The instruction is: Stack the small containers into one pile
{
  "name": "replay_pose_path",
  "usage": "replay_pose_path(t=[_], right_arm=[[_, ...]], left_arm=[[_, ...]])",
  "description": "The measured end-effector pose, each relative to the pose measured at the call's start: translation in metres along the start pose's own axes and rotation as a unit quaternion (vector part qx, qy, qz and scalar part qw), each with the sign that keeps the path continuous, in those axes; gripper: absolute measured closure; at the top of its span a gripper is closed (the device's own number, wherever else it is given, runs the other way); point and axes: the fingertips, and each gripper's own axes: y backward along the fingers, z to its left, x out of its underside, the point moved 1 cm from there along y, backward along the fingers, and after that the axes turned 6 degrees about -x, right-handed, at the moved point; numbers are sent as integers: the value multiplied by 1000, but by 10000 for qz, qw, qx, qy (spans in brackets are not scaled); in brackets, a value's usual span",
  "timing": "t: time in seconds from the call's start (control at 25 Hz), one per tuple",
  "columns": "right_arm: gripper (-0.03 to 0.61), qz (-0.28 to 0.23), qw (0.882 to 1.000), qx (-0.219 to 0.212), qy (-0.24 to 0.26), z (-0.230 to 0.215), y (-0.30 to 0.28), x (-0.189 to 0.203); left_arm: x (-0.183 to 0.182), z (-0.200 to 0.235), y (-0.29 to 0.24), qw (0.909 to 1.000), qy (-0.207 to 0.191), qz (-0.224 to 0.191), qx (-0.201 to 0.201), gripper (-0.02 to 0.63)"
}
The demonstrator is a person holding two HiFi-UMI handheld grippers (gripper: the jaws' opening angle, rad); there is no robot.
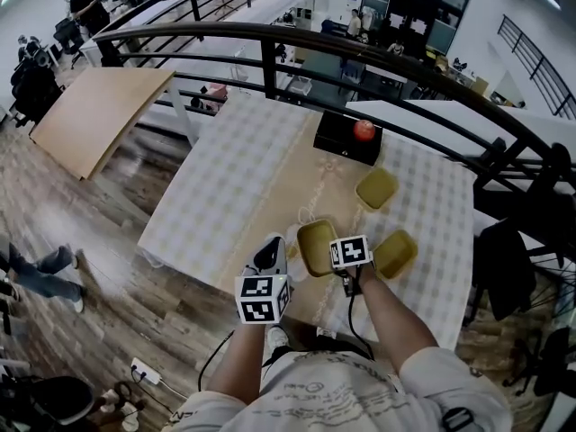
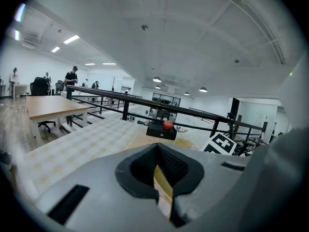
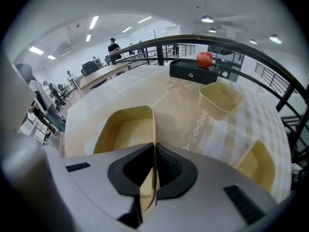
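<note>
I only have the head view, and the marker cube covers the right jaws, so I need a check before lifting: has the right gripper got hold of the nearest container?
Observer: Yes. In the right gripper view, the right gripper has its jaws shut on the thin right-hand wall of the nearest container, one jaw inside and one outside.
Operator: And the left gripper, is it carrying anything?
Observer: No. In the left gripper view, the left gripper has its jaws a narrow gap apart with nothing between them; only the table shows through.
</note>
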Motion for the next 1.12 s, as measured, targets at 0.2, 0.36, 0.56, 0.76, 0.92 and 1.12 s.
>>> replay_pose_path(t=[0.2, 0.36, 0.56, 0.76, 0.92, 1.12], right_arm=[[569, -248, 9949, -445, 868, -5, 12, -27], [569, -342, 9754, -1221, 1805, 3, 15, -47], [569, 163, 9411, -1817, 2847, 6, 5, -55], [569, 622, 9211, -1757, 3418, 2, -14, -50], [569, 748, 9190, -1850, 3400, 5, -27, -40], [569, 688, 9243, -1852, 3267, 6, -35, -35]], left_arm=[[-6, 3, 5, 9999, 69, -97, -122, 609], [-5, 6, 12, 9996, 118, -110, -243, 609], [0, 12, 16, 9988, 177, -74, -454, 609], [5, 15, 21, 9977, 211, -17, -648, 609], [9, 15, 22, 9970, 232, 28, -742, 609], [10, 12, 22, 9967, 219, 35, -783, 609]])
